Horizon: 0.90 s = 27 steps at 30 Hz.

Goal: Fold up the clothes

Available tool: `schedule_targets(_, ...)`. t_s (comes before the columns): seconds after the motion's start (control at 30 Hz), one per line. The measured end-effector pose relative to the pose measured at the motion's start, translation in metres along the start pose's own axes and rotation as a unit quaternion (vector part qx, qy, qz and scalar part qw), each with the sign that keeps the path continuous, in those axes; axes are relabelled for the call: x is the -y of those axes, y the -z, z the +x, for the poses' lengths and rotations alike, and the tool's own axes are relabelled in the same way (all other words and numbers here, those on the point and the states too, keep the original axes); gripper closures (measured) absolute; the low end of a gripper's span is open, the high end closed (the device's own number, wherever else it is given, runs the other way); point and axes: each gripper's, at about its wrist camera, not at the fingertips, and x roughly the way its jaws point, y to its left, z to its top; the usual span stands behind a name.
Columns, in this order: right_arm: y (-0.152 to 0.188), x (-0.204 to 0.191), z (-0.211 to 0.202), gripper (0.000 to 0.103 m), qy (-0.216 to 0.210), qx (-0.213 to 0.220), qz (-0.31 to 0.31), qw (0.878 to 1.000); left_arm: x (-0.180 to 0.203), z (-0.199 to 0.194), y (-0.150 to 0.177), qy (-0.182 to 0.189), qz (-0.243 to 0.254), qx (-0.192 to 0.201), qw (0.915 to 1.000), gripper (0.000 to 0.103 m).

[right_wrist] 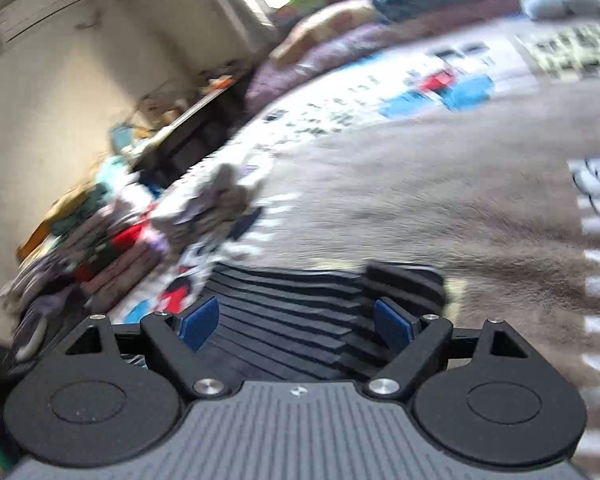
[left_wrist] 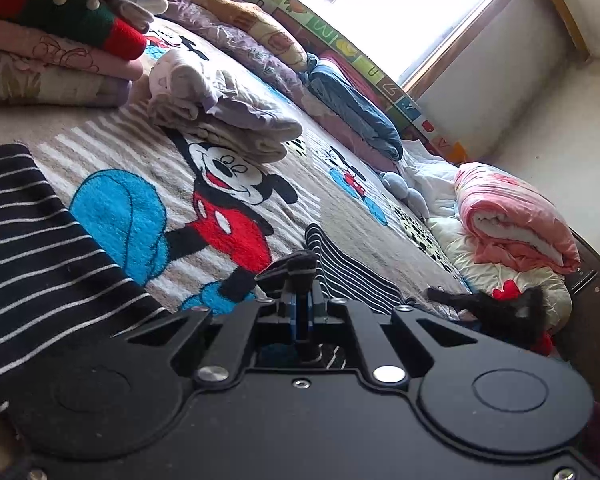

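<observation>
Two grippers in play, one garment: a black top with thin white stripes, spread on the cartoon-print bed cover. My left gripper is clamped tight on a bunched edge of the striped top, the pinched bit sitting at its tips just below centre frame. More of the top fills the left edge of the left view, and another striped flap lies right of the tips on the bed.

Right gripper has its jaws standing wide, blue pads well apart, nothing pinched. In the right view the striped top lies directly under and between the pads, lower centre, though I can't tell if the pads touch the cloth. That view is motion-blurred, so fine detail is lost.

Step in hand, my read: mid-fold, left holds one edge while right goes for a second hold. Next move calls for right to settle on an edge of the top, close on one layer cleanly, then both carry the fold across. Risk: grabbing the bed cover along with the cloth.

Folded stack sits at upper centre of the left view, a taller pile in the upper left, and a pink quilt at right. All are well apart from the work.
</observation>
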Motion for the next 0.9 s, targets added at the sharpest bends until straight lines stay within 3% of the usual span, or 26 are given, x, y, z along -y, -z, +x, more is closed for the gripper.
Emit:
schedule_targets(0.1,0.004,0.008,0.013,0.009,-0.016,-0.007,0.011,1.000,-0.002,0.000,0.000,0.002,-0.003,-0.002,1.0000,0.101)
schedule_targets(0.2,-0.004,0.004,0.004,0.015,-0.026,-0.007,0.002,1.000,-0.003,-0.001,-0.001,0.007,-0.006,-0.001,1.0000,0.101)
schedule_targets(0.33,-0.010,0.014,-0.023,0.015,-0.034,0.045,0.025,0.998,-0.003,-0.002,-0.001,0.009,-0.008,-0.001,0.9999,0.101)
schedule_targets(0.43,-0.004,0.028,-0.011,0.015,-0.024,0.034,0.049,0.998,-0.002,-0.001,0.000,0.007,-0.007,-0.001,1.0000,0.101)
schedule_targets(0.5,-0.002,0.025,0.003,0.015,-0.010,0.027,0.029,0.999,-0.003,-0.001,0.000,0.004,-0.006,-0.002,1.0000,0.101)
schedule_targets(0.6,-0.008,0.020,0.007,0.015,0.002,0.038,0.048,0.998,-0.004,0.000,0.001,0.002,-0.007,-0.002,1.0000,0.101)
schedule_targets(0.77,-0.009,-0.004,-0.027,0.017,0.016,0.087,0.033,0.996,-0.005,0.001,0.002,0.002,-0.010,-0.006,0.9999,0.101)
schedule_targets(0.9,0.020,-0.024,-0.075,0.017,0.005,0.118,0.037,0.992,-0.004,0.002,0.004,-0.001,-0.009,-0.007,0.9999,0.101)
